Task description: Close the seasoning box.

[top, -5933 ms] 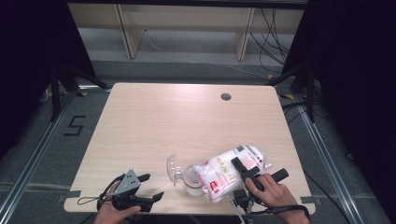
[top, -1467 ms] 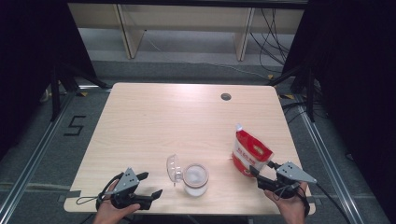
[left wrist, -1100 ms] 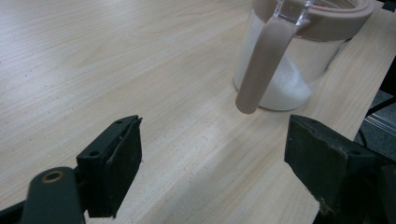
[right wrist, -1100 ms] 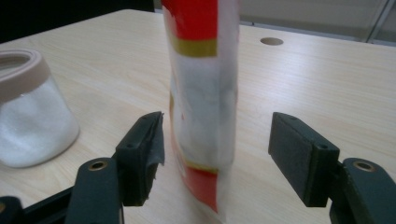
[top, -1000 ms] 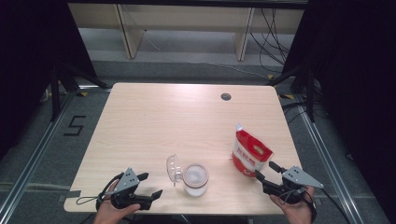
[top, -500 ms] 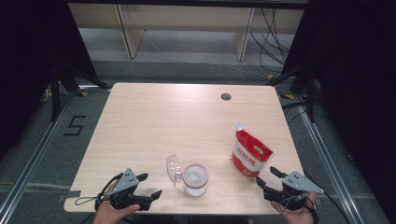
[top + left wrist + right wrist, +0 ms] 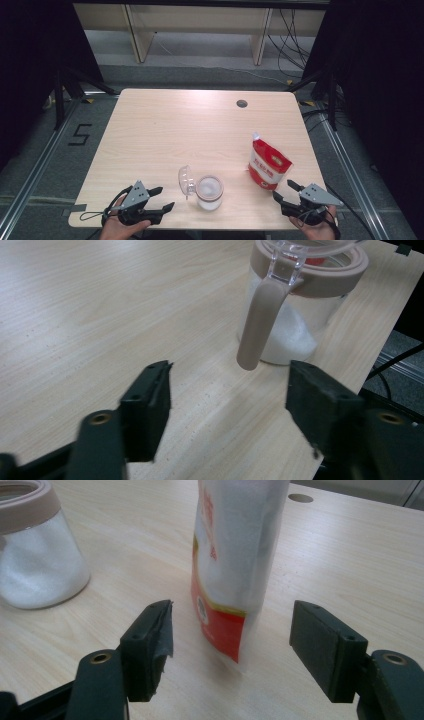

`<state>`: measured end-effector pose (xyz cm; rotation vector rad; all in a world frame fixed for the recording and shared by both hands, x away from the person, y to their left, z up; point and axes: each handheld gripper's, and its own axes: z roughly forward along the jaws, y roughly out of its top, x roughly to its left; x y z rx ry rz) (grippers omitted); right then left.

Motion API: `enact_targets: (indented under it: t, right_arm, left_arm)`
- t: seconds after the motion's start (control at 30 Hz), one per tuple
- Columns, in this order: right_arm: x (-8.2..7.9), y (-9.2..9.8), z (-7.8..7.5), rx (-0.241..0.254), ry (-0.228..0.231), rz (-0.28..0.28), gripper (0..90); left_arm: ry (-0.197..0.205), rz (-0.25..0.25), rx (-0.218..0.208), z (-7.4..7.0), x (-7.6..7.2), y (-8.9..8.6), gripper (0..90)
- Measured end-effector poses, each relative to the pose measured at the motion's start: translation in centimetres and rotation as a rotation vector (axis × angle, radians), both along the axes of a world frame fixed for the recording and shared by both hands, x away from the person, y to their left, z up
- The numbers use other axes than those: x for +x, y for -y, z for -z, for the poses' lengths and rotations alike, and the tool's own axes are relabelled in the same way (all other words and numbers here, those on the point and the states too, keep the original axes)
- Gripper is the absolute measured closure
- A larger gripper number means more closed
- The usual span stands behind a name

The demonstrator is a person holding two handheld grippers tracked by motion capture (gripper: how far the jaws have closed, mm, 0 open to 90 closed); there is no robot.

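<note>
step: pouring looks done; pouch (image 7: 269,163) stands upright on the bench (image 7: 165,130) at the right, jar (image 7: 209,191) holds white powder w/ its clear flip lid (image 7: 184,180) swung open. Judged: closing the jar comes next.
jar pos: near front edge of bench, mid, between both hands; well apart from pouch. Beige collar and hanging latch strap (image 7: 260,322) face the left gripper.
next move needs: left gripper (image 7: 162,198) to advance to the jar, steady it or catch the lid/strap, push lid down onto collar w/o tipping the jar. Risk: light jar may slide on smooth wood.
left fingers (image 7: 150,405): apart, have just been closing partway; nothing between them, only bare bench; jar sits ahead, not touched.
right gripper (image 7: 287,192): just in front of pouch, apart from it.
right fingers (image 7: 322,647): wide apart, holding nothing; pouch stands beyond the tips, free of both pads.
hands: both low at front edge of bench.
</note>
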<state>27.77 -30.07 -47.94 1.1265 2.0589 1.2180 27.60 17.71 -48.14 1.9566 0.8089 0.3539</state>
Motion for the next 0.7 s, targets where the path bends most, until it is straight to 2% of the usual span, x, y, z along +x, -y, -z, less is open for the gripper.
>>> enact_targets:
  t: [0.03,0.07,0.1,0.13,0.17,0.23,0.27,0.3,0.43,0.53,0.57,0.63,0.7]
  right_arm:
    - [0.1,0.0,0.0,-0.012,0.016,-0.007,34.5]
    - [0.1,0.0,0.0,-0.011,-0.002,-0.017,34.5]
    - [-0.2,-0.3,0.0,0.003,-0.027,0.006,34.5]
    - [0.1,-0.2,0.0,-0.013,0.005,-0.012,34.5]
    - [0.1,-0.3,0.0,-0.008,0.003,-0.013,34.5]
    - [-0.2,-0.5,-0.1,0.000,-0.009,0.006,34.6]
    - [-0.1,-0.3,-0.1,-0.012,0.002,0.000,34.6]
    - [0.0,-0.3,-0.1,-0.018,0.013,-0.002,34.6]
    - [-0.1,-0.4,-0.1,-0.001,-0.011,0.009,34.6]
    - [0.0,-0.3,-0.1,-0.012,0.007,-0.010,34.6]
    - [-0.1,-0.4,-0.1,-0.012,0.002,0.004,34.6]
    - [0.0,-0.4,0.0,-0.026,0.009,-0.028,34.6]
    - [-0.2,-0.5,0.0,-0.027,0.003,-0.020,34.6]
  left_arm:
    - [0.011,-0.002,-0.005,0.0,-0.1,0.0,44.3]
    - [0.018,0.012,0.007,-0.1,-0.3,0.0,49.7]
    - [0.027,0.009,0.000,-0.2,-0.5,0.0,56.2]
    - [0.033,0.010,-0.005,-0.3,-0.6,0.0,60.6]
    - [0.035,0.009,-0.006,-0.4,-0.7,0.0,65.7]
    - [0.039,0.006,-0.033,-0.5,-0.8,0.1,73.8]
    - [0.048,0.017,-0.013,-0.8,-0.8,0.1,77.0]
    - [0.048,0.023,-0.021,-0.8,-0.7,0.2,79.5]
    - [0.046,0.028,-0.012,-1.2,-0.8,0.8,86.4]
    - [0.041,0.031,-0.017,-1.5,-0.7,1.2,88.0]
    - [0.063,0.049,-0.013,-1.6,-0.6,1.2,88.2]
    - [0.047,0.035,-0.032,-1.9,-0.7,1.5,88.5]
    - [0.047,0.046,-0.034,-2.1,-0.8,1.8,88.7]
